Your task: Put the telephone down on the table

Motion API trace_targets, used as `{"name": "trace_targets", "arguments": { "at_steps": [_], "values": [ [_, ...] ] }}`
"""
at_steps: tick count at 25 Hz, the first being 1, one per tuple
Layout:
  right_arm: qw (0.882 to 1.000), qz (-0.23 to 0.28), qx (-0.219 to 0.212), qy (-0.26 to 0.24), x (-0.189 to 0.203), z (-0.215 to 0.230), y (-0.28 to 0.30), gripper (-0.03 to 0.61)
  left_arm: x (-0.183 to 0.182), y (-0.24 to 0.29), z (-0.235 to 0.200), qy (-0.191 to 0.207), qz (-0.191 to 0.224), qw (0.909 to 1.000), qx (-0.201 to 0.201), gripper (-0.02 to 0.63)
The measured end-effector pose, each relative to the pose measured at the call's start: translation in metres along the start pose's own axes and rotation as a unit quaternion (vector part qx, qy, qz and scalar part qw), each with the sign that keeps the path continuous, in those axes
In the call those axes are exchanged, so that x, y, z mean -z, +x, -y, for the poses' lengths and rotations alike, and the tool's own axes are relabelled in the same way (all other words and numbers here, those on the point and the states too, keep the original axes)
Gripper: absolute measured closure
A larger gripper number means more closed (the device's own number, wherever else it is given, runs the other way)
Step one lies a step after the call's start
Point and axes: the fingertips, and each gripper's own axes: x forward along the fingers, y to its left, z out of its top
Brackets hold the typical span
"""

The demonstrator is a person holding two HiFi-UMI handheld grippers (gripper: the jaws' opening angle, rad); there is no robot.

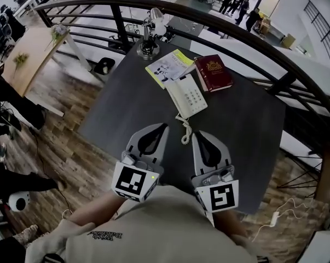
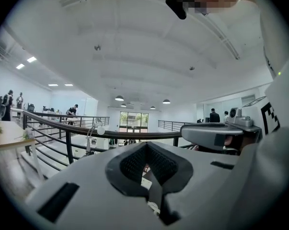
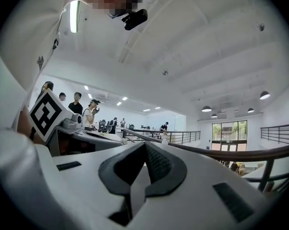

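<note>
Dark grey bench, seen from above, with a curved railing beyond it.

- Desk lamp: stands beyond and left of the telephone, at the bench's far corner.
- Left claw: nearer than the telephone and to its left, apart from it, over the near half of the bench. Jaws pressed together, nothing between them.
- Printed leaflet: lies flat just beyond the telephone, on its far-left side.
- Telephone: white, flat on the bench about mid-surface, keypad up. The handset seems seated along its left side, though the view is too small to be sure.
- Coiled cord: trails from the telephone's near end and ends between the two claw tips.
- Right claw: nearer than the telephone, just right of the cord. Jaws together, empty.
- Red book: lies flat just right of the telephone's far end.
</note>
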Motion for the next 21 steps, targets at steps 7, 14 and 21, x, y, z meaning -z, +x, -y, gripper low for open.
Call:
{"name": "trace_targets", "arguments": {
  "at_steps": [7,14,21],
  "values": [
    [1.000,-0.005,-0.009,-0.002,0.000,-0.006,0.005,0.577,-0.015,-0.006,-0.009,0.018,0.027,0.9993,-0.019,0.611],
    [1.000,-0.007,0.000,-0.004,-0.006,-0.005,0.009,0.577,-0.020,-0.012,-0.013,0.033,0.032,0.9987,-0.020,0.611],
    [1.000,-0.005,0.003,-0.013,-0.006,-0.007,0.017,0.577,-0.014,-0.016,-0.023,0.027,0.021,0.9992,-0.021,0.611]
  ]
}}
